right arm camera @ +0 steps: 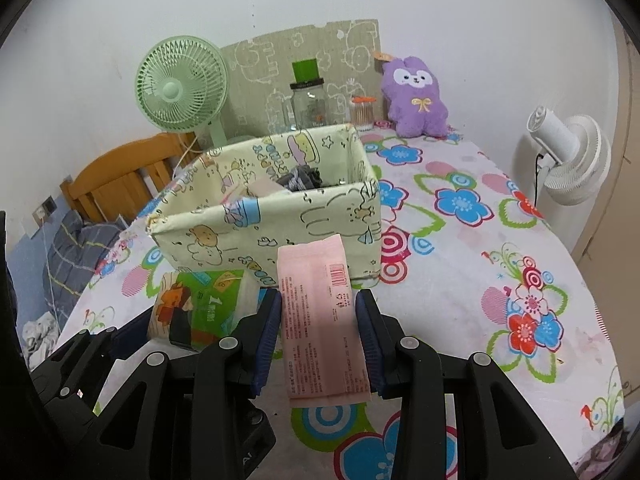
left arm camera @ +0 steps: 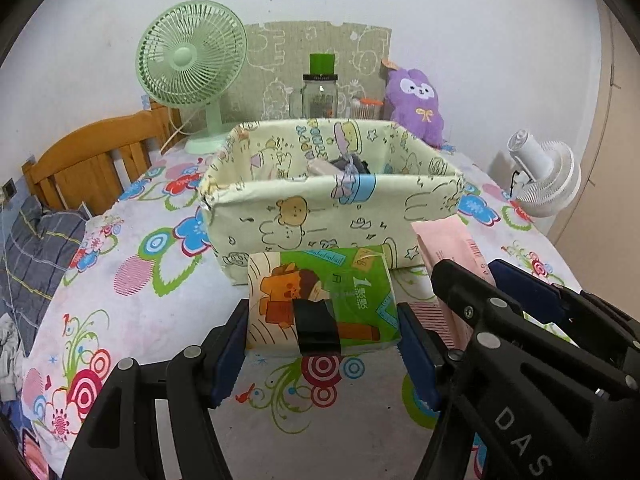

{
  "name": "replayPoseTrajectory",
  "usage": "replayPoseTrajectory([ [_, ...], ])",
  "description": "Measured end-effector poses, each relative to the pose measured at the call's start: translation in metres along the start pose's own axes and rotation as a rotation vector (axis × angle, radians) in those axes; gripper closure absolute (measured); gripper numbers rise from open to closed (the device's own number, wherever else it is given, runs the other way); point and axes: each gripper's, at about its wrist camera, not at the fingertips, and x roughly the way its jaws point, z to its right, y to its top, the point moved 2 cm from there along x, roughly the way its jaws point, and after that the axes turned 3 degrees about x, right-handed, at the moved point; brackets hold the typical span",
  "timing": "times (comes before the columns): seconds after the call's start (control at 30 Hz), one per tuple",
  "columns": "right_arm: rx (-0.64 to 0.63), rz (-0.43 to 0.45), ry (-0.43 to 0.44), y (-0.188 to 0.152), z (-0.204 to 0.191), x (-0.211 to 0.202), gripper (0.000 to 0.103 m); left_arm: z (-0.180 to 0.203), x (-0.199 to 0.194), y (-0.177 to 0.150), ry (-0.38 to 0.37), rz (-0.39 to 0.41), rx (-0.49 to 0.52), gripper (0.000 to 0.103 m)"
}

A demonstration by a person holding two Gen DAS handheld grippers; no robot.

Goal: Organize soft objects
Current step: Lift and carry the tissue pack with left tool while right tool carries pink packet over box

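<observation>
Both packs gripped just near of fabric bin (left arm camera: 332, 216): left gripper (left arm camera: 322, 344) pinches green tissue pack (left arm camera: 320, 300), right gripper (right arm camera: 318, 344) pinches pink pack (right arm camera: 320, 320). Next, likely lift over near wall, drop inside.

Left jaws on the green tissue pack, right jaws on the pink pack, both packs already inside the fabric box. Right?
Not quite. The left gripper does hold the green tissue pack and the right gripper the pink pack, but both packs are in front of the fabric box, not inside it. Both wrist views show this.
</observation>
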Motion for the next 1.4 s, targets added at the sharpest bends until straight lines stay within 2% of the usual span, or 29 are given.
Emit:
replayPoseTrajectory([
  [0.83,-0.036,0.153,0.007,0.035,-0.022,-0.070,0.061,-0.005,-0.074,0.033,0.036,0.163,-0.012,0.032],
  [1.4,-0.054,0.222,0.013,0.065,-0.033,-0.079,0.061,-0.014,-0.086,0.061,0.056,0.237,-0.007,0.032],
])
